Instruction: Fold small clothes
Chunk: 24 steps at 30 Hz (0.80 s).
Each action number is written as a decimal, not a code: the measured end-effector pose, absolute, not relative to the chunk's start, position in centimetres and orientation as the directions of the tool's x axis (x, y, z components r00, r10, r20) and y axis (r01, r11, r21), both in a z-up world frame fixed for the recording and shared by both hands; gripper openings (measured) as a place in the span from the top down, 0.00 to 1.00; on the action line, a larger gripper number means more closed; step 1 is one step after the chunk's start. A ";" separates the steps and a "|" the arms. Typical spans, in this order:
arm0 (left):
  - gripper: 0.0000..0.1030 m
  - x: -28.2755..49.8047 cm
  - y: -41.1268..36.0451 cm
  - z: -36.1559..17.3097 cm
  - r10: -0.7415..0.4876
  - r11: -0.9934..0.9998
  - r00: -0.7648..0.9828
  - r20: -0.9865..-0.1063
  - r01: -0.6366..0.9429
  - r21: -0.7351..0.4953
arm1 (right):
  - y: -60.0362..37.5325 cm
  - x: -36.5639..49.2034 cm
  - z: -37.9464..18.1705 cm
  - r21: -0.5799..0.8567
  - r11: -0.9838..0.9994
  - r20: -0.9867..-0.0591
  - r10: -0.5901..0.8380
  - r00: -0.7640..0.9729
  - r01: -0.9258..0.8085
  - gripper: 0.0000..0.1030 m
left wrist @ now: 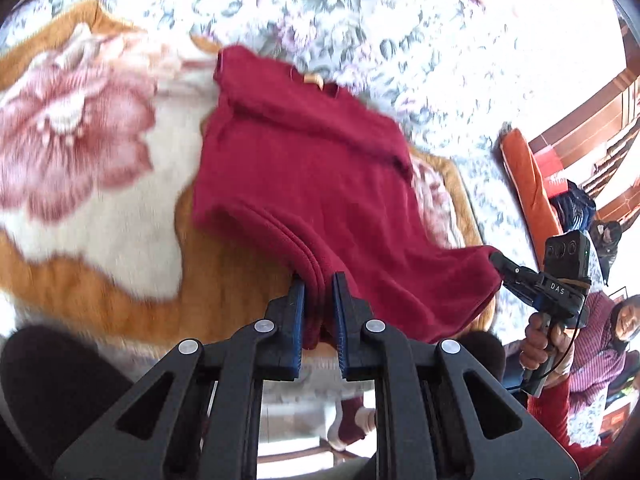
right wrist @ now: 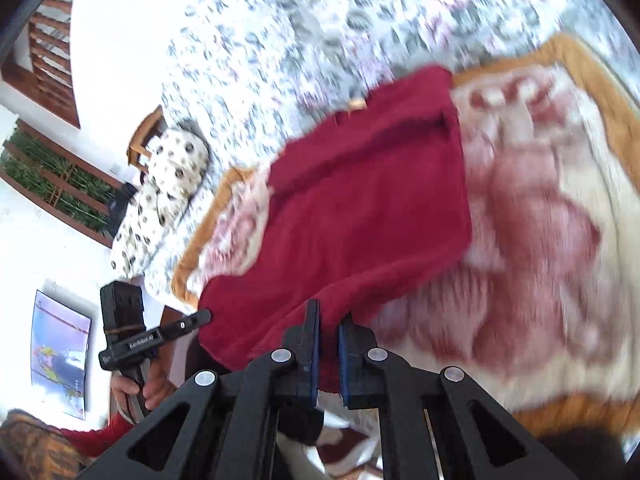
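A small dark red sweater (left wrist: 304, 176) lies on an orange and white floral blanket (left wrist: 80, 140), its collar at the far end. My left gripper (left wrist: 320, 280) is shut on the near hem, lifted off the blanket. My right gripper (right wrist: 329, 320) is shut on the other hem corner of the red sweater (right wrist: 360, 208); it also shows in the left wrist view (left wrist: 496, 258) at the right. The left gripper shows in the right wrist view (right wrist: 206, 315) at the left. The sweater's sleeves look folded over its body.
The blanket (right wrist: 560, 240) lies on a bed with a blue-grey floral sheet (left wrist: 360, 20). A spotted pillow (right wrist: 168, 184) lies at the bed's left, an orange cushion (left wrist: 528, 184) at its right. A seated person (left wrist: 600, 344) is at the right edge.
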State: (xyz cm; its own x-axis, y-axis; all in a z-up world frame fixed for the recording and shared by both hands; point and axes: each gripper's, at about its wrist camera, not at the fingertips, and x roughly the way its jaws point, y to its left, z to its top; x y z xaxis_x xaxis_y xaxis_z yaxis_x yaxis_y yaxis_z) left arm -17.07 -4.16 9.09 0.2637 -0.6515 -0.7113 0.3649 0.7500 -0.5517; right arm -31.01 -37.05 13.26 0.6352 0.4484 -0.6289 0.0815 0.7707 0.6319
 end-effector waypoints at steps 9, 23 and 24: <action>0.91 -4.6 -6.6 13.7 -0.643 0.766 0.408 -0.648 0.361 -0.532 | -41.4 -17.5 15.9 0.571 0.811 -0.617 0.322 0.718 0.127 0.93; 0.79 5.5 -10.5 9.5 -0.551 0.828 0.361 -0.752 0.349 -0.439 | -47.5 -1.5 7.6 0.541 0.785 -0.713 0.239 0.659 0.301 0.93; 0.65 5.5 -10.5 8.9 -0.549 0.827 0.342 -0.763 0.352 -0.438 | -47.5 -1.6 7.2 0.545 0.784 -0.711 0.243 0.660 0.298 0.93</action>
